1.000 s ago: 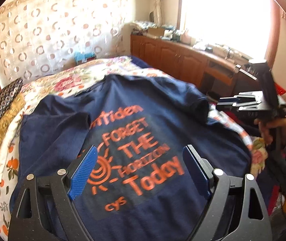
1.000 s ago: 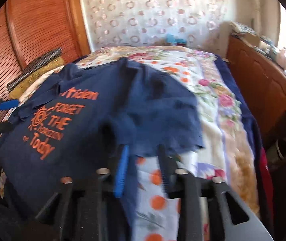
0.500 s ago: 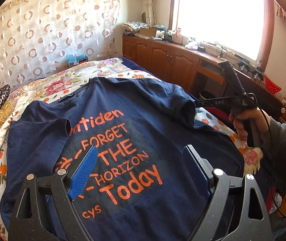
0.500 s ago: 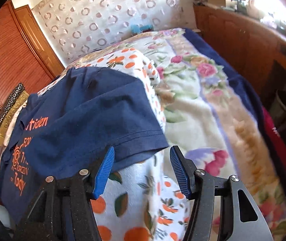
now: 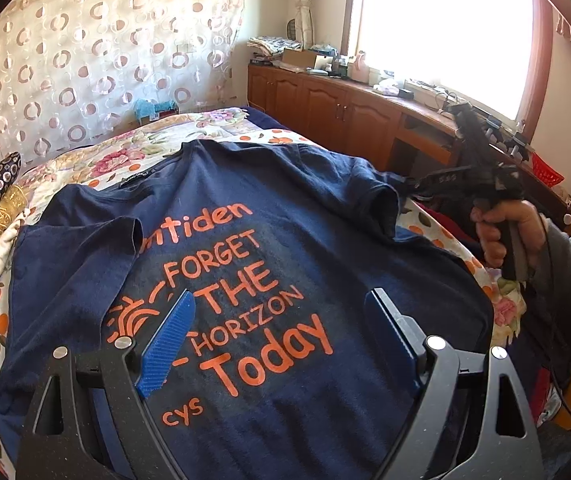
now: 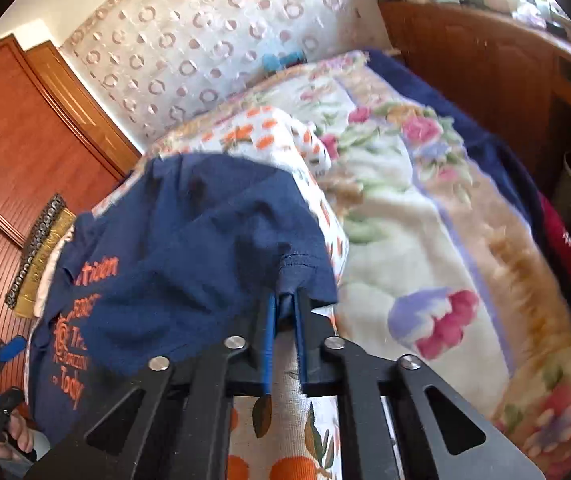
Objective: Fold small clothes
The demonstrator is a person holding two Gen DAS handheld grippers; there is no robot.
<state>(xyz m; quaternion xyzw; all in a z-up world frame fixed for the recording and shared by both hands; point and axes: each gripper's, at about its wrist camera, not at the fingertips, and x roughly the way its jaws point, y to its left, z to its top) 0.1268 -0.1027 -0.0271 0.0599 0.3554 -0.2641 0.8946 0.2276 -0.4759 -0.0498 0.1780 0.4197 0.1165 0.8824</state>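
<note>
Lengthwise, navy T-shirt (image 5: 269,264) collar toward curtain (image 5: 97,64), right gripper (image 6: 283,300) pinching sleeve (image 6: 301,276), left gripper (image 5: 281,320) spread

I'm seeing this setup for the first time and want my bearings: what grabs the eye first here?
A navy T-shirt with bright orange lettering lies spread face up on a floral bedspread, filling the middle of the left wrist view. The right gripper has its jaws pinched on the hem of the shirt's sleeve at the bed's right side. The left gripper hovers open over the print.
</note>
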